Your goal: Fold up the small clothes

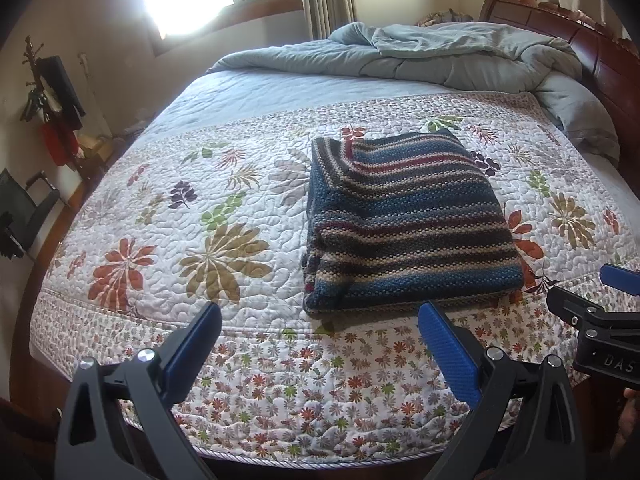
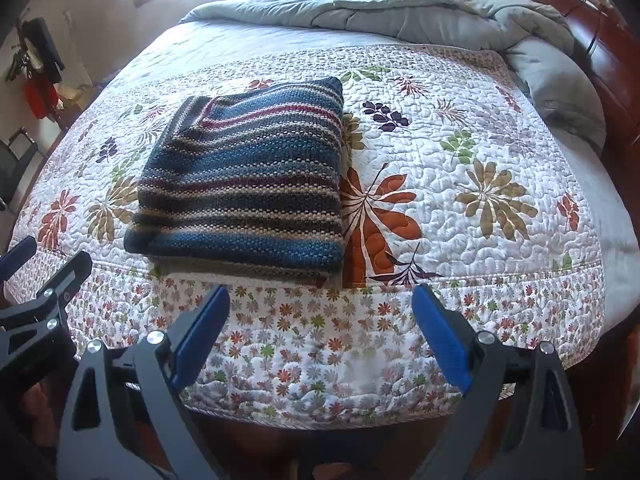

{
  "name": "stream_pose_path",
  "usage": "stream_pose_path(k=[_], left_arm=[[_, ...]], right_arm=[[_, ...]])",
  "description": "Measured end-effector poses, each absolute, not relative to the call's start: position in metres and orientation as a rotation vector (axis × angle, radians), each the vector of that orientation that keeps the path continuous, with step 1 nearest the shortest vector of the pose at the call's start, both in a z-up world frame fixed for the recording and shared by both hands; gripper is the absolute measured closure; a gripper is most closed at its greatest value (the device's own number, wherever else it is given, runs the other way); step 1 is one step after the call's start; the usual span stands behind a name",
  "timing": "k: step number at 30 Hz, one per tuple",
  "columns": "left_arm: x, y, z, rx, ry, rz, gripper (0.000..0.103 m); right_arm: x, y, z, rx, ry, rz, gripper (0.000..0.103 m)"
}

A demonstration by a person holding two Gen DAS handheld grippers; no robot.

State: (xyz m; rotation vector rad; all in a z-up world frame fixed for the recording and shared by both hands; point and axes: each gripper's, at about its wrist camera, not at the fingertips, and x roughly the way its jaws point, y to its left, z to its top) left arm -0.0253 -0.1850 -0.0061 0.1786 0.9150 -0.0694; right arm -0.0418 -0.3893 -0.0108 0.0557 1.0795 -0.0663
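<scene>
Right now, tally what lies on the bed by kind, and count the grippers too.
Folded striped knit garment: 1
Floral quilt: 1
Grey-blue comforter, bunched by the headboard: 1
Grippers: 2, the left gripper and the right gripper, both open and empty
Total: 5

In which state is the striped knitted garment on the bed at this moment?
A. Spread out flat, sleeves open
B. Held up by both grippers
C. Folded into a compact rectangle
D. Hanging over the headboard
C: the striped knitted garment lies as a layered rectangle on the floral quilt, and both grippers are open and apart from it.
</scene>
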Motion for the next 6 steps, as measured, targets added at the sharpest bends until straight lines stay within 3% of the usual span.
stream_pose_path(k=[6], left_arm=[[-0.0262,-0.1857,-0.0048,0.179,0.912,-0.068,0.004]], right_arm=[[-0.0414,-0.3897,-0.011,0.057,1.082,-0.065,0.011]])
